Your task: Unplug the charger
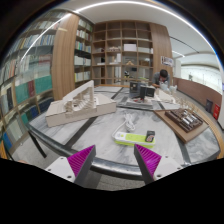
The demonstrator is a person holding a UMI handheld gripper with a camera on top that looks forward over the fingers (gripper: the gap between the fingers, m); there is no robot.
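Purple-padded fingers (pixel 115 160) spread, gripping nothing; green box (pixel 132 138) beyond; charger indiscernible.

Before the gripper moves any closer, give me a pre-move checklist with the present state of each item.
1. Gripper open: ok; the two purple pads stand apart with nothing between them.
2. Charger located: cannot tell; no plug or socket can be made out.
3. Nearest object identified: ok; a green and white box lies on the table just ahead of the fingers.
4. Path ahead free: not ok; that box lies in the way.
5. Bystanders: not ok; a person is at the far end of the room.
6. Other table items: ok; a white architectural model stands well beyond the fingers.
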